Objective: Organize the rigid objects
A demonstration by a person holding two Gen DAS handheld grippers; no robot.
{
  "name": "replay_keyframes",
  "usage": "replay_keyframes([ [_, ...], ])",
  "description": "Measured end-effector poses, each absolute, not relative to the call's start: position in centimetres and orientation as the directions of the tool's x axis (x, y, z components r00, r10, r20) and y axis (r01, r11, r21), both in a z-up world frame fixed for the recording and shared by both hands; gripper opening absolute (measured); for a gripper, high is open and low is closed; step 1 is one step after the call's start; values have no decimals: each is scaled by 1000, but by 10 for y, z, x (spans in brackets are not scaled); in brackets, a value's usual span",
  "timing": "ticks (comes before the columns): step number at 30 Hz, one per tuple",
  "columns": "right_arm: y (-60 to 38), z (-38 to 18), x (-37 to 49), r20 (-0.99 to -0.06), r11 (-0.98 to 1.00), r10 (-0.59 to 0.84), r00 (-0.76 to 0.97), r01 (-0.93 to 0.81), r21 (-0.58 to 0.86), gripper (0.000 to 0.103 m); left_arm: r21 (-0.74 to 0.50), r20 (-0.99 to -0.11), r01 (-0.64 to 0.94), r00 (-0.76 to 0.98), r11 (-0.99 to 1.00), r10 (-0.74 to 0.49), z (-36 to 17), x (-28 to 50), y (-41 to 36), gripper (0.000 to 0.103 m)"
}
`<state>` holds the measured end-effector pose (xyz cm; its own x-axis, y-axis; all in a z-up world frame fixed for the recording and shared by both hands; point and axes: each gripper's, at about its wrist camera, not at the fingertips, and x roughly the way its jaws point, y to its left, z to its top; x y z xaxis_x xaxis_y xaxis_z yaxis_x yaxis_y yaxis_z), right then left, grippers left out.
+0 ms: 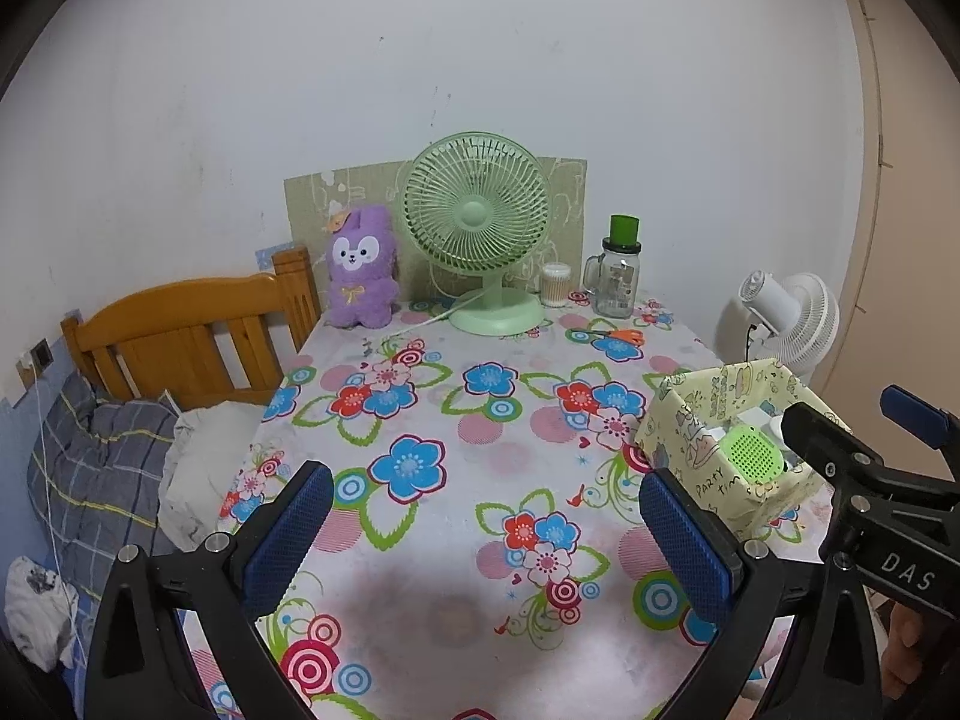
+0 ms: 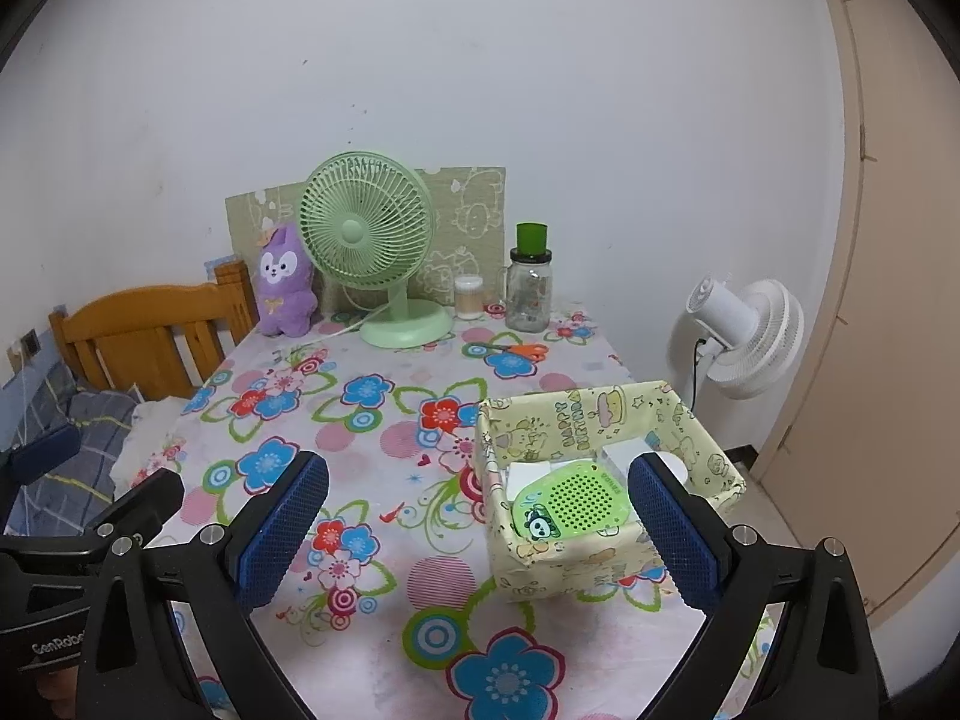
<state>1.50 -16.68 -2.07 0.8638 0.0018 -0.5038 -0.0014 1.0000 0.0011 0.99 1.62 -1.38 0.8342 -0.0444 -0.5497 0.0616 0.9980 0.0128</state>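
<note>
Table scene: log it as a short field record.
box: front right of table, open top
in box: green speaker, white items
scissors: on cloth, left out
back row: plush, green fan, swab tub, jar
left gripper: open, empty
right gripper: open, empty

Black-framed tongs (image 1: 486, 540) with blue textured pads (image 1: 291, 531), silver screws

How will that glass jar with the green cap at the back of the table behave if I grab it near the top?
The glass jar looks rigid and probably slick, so the tool pads may slip. It stands tall and narrow with a green cap on top, so a high push could tip it. It seems nearly empty, so it is likely light, and breakable if it falls.
</note>
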Motion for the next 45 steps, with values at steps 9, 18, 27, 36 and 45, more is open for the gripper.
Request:
replay_keyframes([
  [9, -167, -20, 15, -500, 1000, -4, 866, 3, -3, 101, 14, -540, 73, 840, 997, -54, -12, 7, 16, 103],
  [18, -167, -17, 21, -509, 1000, 3, 861, -10, -11, 101, 4, -540, 47, 841, 999, -37, -12, 10, 16, 103],
  [27, -161, -12, 19, -472, 999, -15, 882, -2, -35, 101, -3, -520, 31, 854, 1000, -28, -8, 9, 20, 103],
  [36, -162, -13, 22, -471, 1000, -14, 882, -1, -31, 101, 0, -520, 20, 854, 1000, -17, -9, 9, 19, 103],
  [45, -161, -15, 25, -469, 1000, -4, 883, -6, -19, 101, -2, -522, 12, 853, 1000, -11, -10, 13, 19, 103],
])
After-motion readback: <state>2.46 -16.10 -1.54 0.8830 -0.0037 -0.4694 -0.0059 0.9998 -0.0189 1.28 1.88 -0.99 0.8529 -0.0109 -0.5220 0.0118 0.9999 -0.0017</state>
